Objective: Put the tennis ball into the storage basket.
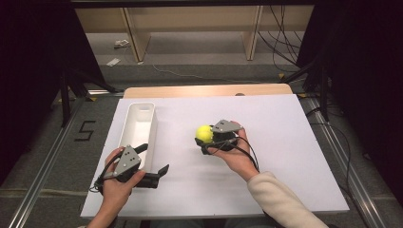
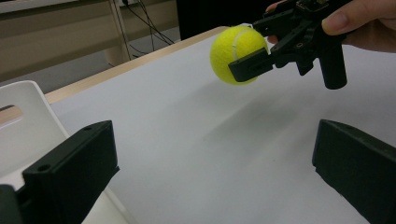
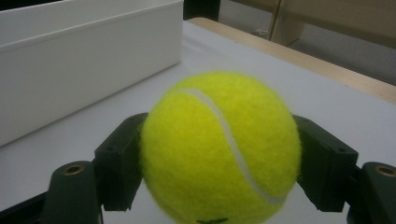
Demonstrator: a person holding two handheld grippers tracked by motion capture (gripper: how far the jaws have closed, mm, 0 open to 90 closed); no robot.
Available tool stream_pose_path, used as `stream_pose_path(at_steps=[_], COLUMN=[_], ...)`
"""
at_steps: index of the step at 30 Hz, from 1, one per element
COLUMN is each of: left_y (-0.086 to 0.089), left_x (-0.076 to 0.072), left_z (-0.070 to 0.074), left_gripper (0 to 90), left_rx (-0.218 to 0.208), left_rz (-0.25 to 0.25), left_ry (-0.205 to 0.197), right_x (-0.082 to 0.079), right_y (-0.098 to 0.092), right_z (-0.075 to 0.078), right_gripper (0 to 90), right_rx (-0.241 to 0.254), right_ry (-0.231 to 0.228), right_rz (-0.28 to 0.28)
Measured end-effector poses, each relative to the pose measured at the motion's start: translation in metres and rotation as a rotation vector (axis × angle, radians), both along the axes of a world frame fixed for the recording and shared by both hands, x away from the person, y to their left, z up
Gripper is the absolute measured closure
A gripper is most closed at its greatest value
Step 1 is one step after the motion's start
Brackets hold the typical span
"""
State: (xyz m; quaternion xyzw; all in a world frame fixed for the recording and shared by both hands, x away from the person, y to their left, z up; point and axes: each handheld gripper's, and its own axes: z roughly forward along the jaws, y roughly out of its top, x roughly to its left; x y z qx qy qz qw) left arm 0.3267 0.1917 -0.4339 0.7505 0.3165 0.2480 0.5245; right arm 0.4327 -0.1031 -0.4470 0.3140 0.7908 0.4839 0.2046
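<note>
Left claw [image 1: 153, 161] jaws apart, empty, beside white bin's [image 1: 134, 124] near end by worktop's [image 1: 285, 123] left edge, right claw [image 1: 205, 137] clamped on yellow tennis ball [image 1: 204, 133] lifted mid-worktop, open surface all round, ball marking unreadable.

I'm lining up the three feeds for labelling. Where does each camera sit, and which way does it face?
High view: above the person's side, facing forward and down on the table; both forearms and hands show.
Left gripper view: on the left gripper, facing the right gripper holding the tennis ball; its own black fingers show.
Right gripper view: on the right gripper, facing the white bin; fingers clamp the ball.
Shared: ball, bin.
</note>
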Motion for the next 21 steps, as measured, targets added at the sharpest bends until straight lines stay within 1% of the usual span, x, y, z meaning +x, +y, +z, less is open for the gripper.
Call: stream_pose_path(at_steps=[21], left_y=[-0.0002], left_x=[-0.0001], left_z=[-0.0001], left_gripper=[0.0], left_rx=[-0.001], left_rz=[-0.001], left_ry=[0.000], right_x=[0.0010], right_y=[0.0011], right_z=[0.0065], right_gripper=[26.8], right_rx=[0.017], right_ry=[-0.015], right_rz=[0.000])
